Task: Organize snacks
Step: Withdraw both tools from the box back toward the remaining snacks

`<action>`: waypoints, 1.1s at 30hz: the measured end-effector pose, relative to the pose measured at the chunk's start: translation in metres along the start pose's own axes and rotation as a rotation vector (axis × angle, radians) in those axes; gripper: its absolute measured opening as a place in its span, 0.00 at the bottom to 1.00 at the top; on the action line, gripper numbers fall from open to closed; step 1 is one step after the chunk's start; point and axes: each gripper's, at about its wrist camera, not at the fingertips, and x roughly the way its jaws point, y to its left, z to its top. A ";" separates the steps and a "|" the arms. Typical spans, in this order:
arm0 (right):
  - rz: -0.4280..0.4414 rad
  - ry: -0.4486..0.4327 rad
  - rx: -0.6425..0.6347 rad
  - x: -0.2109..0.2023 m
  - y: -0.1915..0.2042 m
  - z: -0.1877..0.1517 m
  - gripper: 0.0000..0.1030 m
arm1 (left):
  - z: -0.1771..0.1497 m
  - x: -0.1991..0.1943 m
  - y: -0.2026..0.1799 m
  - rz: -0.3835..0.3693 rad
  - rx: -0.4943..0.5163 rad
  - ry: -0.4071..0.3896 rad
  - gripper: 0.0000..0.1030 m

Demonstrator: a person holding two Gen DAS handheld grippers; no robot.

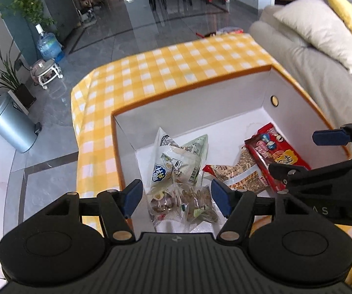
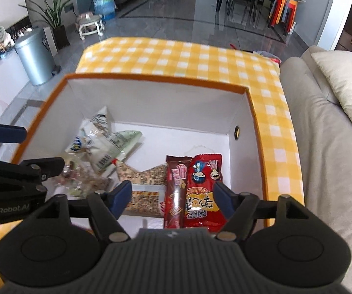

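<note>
while both claws hang over the box (image 1: 195,85), nothing is caught in either of them. the box is white inside with an orange rim, and it sits on a table with a yellow and white check cloth (image 1: 176,58).

on the left side, the left gripper (image 1: 177,201) has its 2 blue pads wide apart, and they touch nothing. right under it lie some small clear packs of treats (image 1: 183,205) on the floor of the box. just past them is a pile of white and green snack bags (image 1: 178,161), leaning near the left wall.

near the middle lies a brown speckled snack bag (image 2: 146,186). it touches the dark red snack bar (image 2: 176,193) next to it.

on the right side, the right gripper (image 2: 172,199) is also open wide, with nothing held. below it the dark red snack bar lies side by side with a bright red snack pack (image 2: 204,191) that has 2 little cartoon faces on it. both are flat on the box floor, near the right wall.

past the table on the right is a grey sofa (image 2: 323,147) with a pale pillow (image 2: 347,85).
</note>
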 end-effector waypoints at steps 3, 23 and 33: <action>0.009 -0.022 0.015 -0.019 0.003 -0.005 0.74 | -0.008 -0.019 0.002 -0.004 -0.014 -0.031 0.73; 0.041 0.013 0.188 -0.081 -0.003 -0.116 0.79 | -0.107 -0.069 -0.020 -0.132 -0.067 0.027 0.73; 0.050 0.118 0.255 -0.074 -0.016 -0.160 0.78 | -0.141 -0.061 -0.027 -0.165 -0.092 0.139 0.73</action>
